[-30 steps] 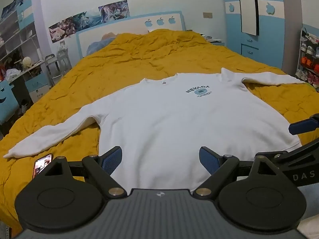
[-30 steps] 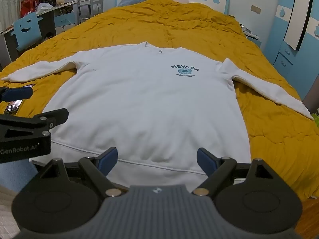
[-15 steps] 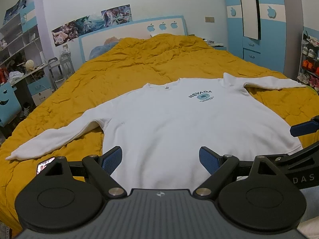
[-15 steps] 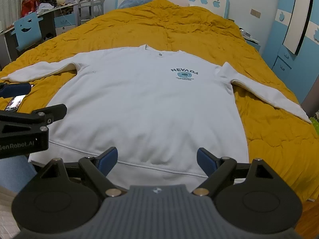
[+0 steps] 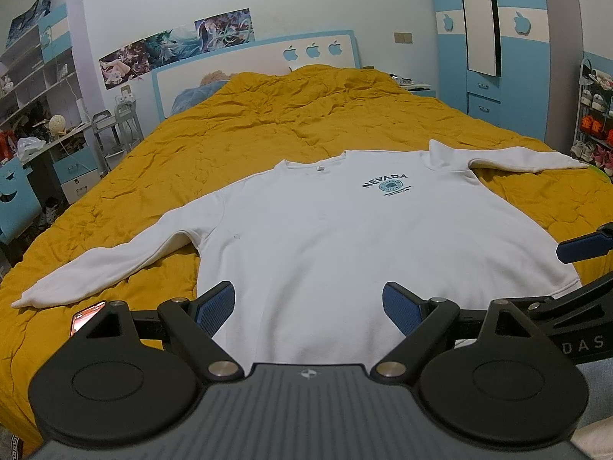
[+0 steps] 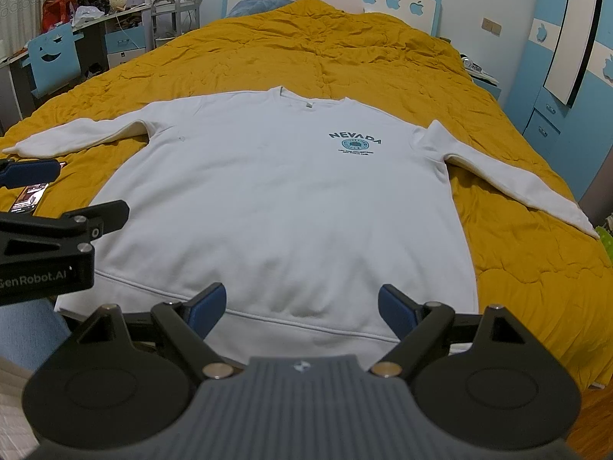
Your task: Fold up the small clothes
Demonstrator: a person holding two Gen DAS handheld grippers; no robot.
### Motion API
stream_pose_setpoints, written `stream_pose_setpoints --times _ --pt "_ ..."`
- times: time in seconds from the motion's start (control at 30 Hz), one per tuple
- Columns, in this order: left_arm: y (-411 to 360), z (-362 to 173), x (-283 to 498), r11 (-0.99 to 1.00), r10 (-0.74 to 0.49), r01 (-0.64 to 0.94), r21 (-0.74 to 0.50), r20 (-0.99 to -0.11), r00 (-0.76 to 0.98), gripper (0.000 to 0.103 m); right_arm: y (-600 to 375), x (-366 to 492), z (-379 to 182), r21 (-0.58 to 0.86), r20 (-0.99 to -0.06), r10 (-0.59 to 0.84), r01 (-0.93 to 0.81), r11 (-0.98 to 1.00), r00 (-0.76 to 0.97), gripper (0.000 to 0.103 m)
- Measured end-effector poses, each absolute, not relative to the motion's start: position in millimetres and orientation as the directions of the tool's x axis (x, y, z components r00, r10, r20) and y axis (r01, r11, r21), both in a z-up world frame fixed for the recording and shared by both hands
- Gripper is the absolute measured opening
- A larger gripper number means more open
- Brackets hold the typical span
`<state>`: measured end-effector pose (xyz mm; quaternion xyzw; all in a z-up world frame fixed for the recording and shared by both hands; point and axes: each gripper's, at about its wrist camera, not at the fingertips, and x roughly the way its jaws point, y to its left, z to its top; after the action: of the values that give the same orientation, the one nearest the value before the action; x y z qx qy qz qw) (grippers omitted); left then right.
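Phone (image 5: 87, 315) beside left sleeve (image 5: 115, 264); quilt (image 5: 306, 122) beyond unobstructed.

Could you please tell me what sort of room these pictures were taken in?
Most likely a child's or teenager's bedroom. A white sweatshirt lies flat on a bed with a mustard quilt and a blue-trimmed headboard; a blue wardrobe stands at one side and a cluttered desk at the other.

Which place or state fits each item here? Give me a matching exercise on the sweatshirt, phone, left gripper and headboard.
Items:
1. sweatshirt
2. phone
3. left gripper
4. headboard

Descriptions:
A. open, holding nothing
B. at the far end of the bed, with apple shapes
C. spread flat, sleeves out
D. on the yellow quilt near a sleeve cuff

Pairs: 1-C, 2-D, 3-A, 4-B
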<state>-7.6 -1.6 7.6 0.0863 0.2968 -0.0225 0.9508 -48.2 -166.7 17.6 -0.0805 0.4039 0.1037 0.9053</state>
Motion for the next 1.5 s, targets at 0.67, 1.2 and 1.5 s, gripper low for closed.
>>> stream_pose_setpoints --times 0.67,1.2,1.5 --pt "-2.2 6.9 -7.5 0.984 0.008 0.094 0.151 -0.568 0.823 0.102 -165.7 -49.3 17.8 -0.062 -0.748 0.121 -0.251 0.966 0.653 0.082" --pt "-3.1 5.1 -10.3 0.984 0.004 0.098 0.148 -0.571 0.821 0.102 -166.6 -48.0 17.2 -0.058 -0.751 0.122 -0.248 0.967 0.649 0.082" --pt "-3.6 4.8 -10.6 0.984 0.004 0.099 0.148 -0.573 0.82 0.102 -167.7 -46.2 17.2 -0.056 -0.754 0.123 -0.25 0.967 0.646 0.082"
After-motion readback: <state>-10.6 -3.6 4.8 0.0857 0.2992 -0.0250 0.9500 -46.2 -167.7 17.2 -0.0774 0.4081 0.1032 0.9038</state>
